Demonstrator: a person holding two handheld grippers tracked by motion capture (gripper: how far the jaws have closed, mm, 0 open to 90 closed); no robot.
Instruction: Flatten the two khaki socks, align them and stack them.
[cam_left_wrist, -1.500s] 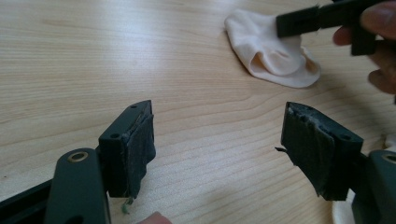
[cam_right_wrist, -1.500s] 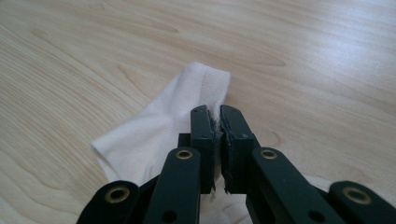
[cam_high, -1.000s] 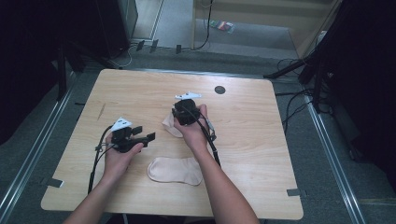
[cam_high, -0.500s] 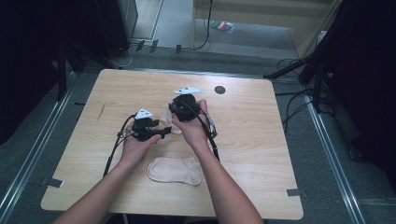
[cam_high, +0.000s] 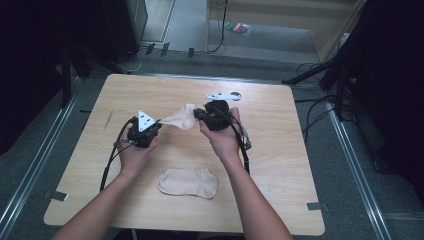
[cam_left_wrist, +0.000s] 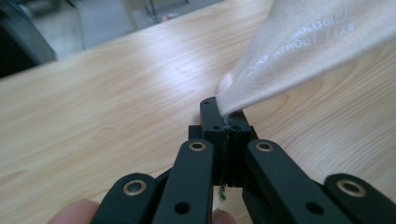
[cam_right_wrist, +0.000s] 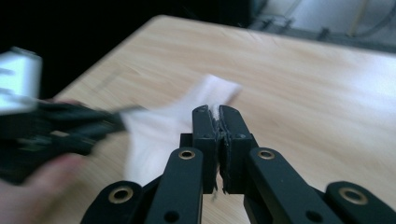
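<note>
A beige sock (cam_high: 179, 118) hangs stretched above the wooden table (cam_high: 290, 150), held at both ends. My left gripper (cam_high: 159, 121) has just closed its jaws and is shut on the sock's left end; in the left gripper view the cloth (cam_left_wrist: 308, 42) runs up and right from the pinched tips (cam_left_wrist: 225, 122). My right gripper (cam_high: 196, 116) is shut on the other end, where the sock (cam_right_wrist: 159, 135) spreads leftward from the tips (cam_right_wrist: 217, 114) toward the left gripper (cam_right_wrist: 116, 119). A second beige sock (cam_high: 189, 183) lies flat near the front edge.
Black cables trail from both grippers over the table (cam_high: 111, 160). Metal rails (cam_high: 35, 165) run along the floor at both sides, and more cables (cam_high: 320, 107) lie at the right.
The left gripper moved right to the sock and closed on its end. Both hands rose, lifting the sock off the table and pulling it taut between them.
</note>
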